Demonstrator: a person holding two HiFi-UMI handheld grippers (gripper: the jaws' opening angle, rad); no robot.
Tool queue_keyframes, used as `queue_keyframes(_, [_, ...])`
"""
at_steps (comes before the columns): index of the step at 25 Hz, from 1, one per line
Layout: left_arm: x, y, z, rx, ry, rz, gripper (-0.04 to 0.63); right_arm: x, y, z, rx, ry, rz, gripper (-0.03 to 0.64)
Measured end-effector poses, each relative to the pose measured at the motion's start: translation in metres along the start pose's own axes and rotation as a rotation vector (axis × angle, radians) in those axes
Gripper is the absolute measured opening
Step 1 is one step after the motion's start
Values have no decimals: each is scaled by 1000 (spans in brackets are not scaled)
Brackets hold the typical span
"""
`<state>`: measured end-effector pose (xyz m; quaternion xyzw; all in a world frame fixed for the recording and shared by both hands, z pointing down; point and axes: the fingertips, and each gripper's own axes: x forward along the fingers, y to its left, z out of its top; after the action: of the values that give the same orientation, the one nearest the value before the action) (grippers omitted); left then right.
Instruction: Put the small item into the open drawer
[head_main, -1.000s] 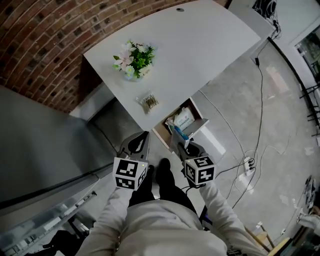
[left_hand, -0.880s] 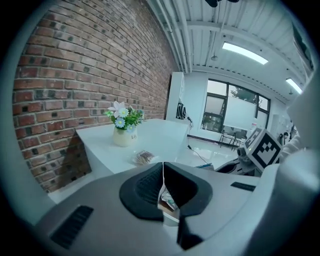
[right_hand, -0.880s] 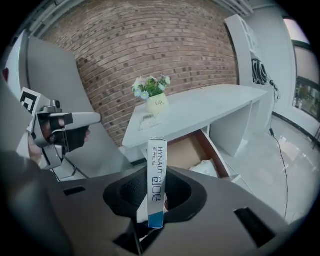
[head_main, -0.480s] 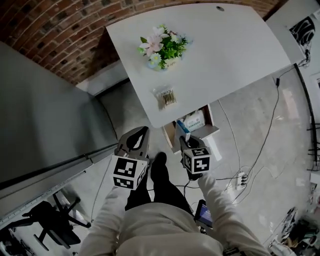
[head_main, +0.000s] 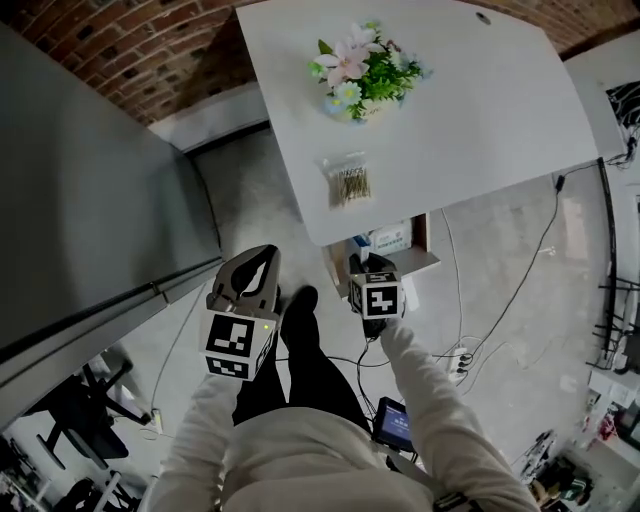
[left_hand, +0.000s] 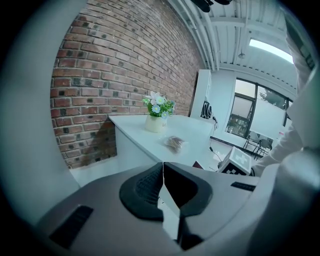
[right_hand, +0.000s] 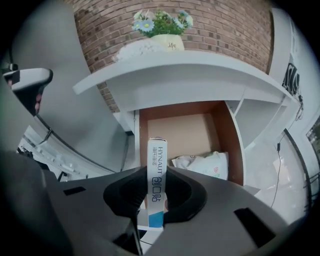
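My right gripper (right_hand: 157, 197) is shut on a narrow white box (right_hand: 157, 175) with a blue end, held upright between the pads. It hangs just in front of the open wooden drawer (right_hand: 230, 142) under the white table (right_hand: 200, 75). A white packet (right_hand: 202, 165) lies inside the drawer at the right. In the head view the right gripper (head_main: 366, 268) sits at the drawer's (head_main: 428, 232) near edge. My left gripper (head_main: 258, 262) hovers to the left over the floor, jaws closed on nothing; in its own view the left gripper (left_hand: 163, 172) points at the table's side.
On the table stand a flower pot (head_main: 365, 65) and a clear bag of small brown items (head_main: 350, 182). A brick wall (head_main: 150, 60) runs behind it, a grey panel (head_main: 90, 200) stands at the left. Cables (head_main: 520, 270) trail over the floor at the right.
The right gripper has sunk with the box to the drawer's front. The left gripper has drifted left and lower. The table now sits closer and more central in the head view.
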<state>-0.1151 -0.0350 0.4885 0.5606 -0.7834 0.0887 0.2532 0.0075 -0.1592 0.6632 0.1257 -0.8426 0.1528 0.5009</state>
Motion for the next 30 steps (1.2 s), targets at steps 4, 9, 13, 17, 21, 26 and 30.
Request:
queue_keyframes(4, [0, 6, -9, -14, 10, 11, 21, 18, 0, -5, -61, 43, -3, 98])
queue_keyframes(9, [2, 9, -17, -25, 17, 15, 21, 40, 0, -9, -102, 85, -5, 98])
queue_keyframes(13, [2, 11, -24, -36, 24, 21, 21, 55, 1, -13, -142, 115, -3, 98])
queue_keyframes(17, [0, 16, -30, -47, 30, 35, 21, 68, -5, -31, -139, 187, -28, 98])
queue_keyframes(21, [0, 24, -37, -69, 33, 54, 21, 77, -6, -35, -130, 208, -36, 98])
queue_keyframes(26, [1, 28, -39, -79, 33, 62, 21, 88, -9, -34, -163, 203, -50, 99])
queue_keyframes(30, [-1, 32, -41, -80, 33, 67, 21, 97, -8, -31, -205, 200, -48, 98])
